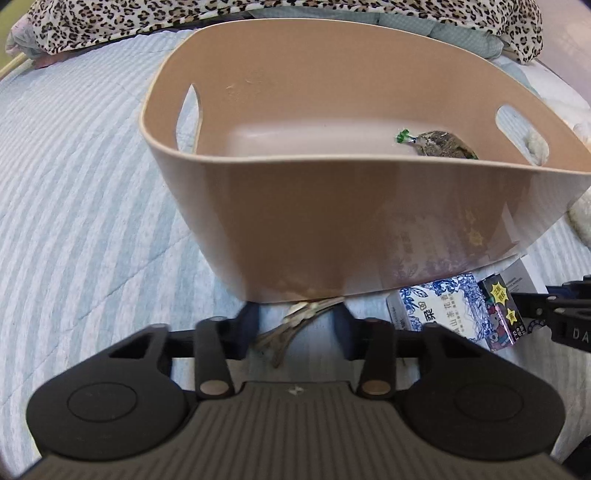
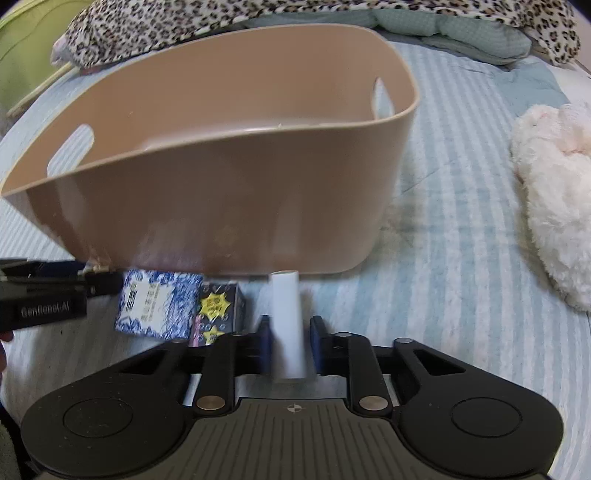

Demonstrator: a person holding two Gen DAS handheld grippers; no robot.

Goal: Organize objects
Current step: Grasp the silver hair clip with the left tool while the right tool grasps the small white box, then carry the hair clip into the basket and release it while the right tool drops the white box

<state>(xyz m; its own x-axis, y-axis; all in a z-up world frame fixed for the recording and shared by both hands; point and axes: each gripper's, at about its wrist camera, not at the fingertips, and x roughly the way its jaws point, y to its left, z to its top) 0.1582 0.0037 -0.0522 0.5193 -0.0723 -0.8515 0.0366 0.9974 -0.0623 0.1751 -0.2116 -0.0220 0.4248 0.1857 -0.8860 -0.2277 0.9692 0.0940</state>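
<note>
We see a tan plastic basket (image 1: 314,229) standing on a bed with a blue striped quilt (image 1: 81,177). Inside the basket, at its right side, lies a small clear packet (image 1: 439,144) with a green tie. The left hand-held gripper (image 1: 295,325) is low before the near wall of the basket, released, and between its fingers lies a crumpled pale wrapper (image 1: 295,325), not clamped as far as we can tell. The right hand-held gripper (image 2: 290,332) is also released around a white tube (image 2: 289,325), whose far end almost reaches the basket wall. Just left of it lie a blue-and-white carton (image 2: 159,306) and a small dark box (image 2: 218,314) with yellow stars, touching each other. Far right rests a white fluffy toy (image 2: 554,206); a leopard blanket (image 2: 295,11) lies behind the basket.
</note>
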